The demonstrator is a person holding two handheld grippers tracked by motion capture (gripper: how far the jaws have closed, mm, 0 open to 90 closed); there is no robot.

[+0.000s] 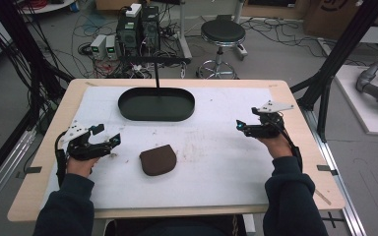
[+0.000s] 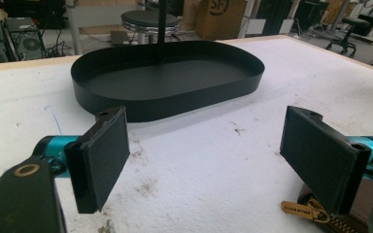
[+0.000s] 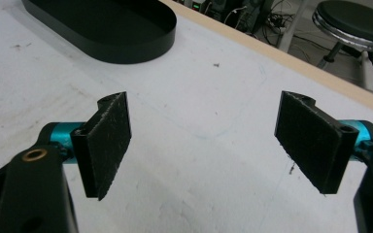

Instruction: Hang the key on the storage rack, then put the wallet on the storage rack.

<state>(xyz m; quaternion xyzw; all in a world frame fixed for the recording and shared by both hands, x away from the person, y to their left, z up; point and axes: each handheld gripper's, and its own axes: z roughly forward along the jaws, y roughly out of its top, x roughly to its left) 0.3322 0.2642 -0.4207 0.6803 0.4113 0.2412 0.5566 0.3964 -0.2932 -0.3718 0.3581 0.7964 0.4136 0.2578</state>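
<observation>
Left gripper (image 1: 109, 139): jaws wide apart, nothing between the pads, only bare white bench cover. Right gripper (image 1: 239, 126): jaws likewise spread wide over bare cover, gripping nothing. The small brown leather zip pouch (image 1: 158, 160) lies flat on the cover between the two grippers, just beside the left gripper and well apart from the right one; its zip and brass pull (image 2: 305, 211) show under the left gripper's right-hand jaw in the left gripper view. The black oval metal tray (image 1: 156, 104) stands beyond the pouch, toward the far edge of the wooden bench (image 1: 305, 128), with a thin black post rising from it.
</observation>
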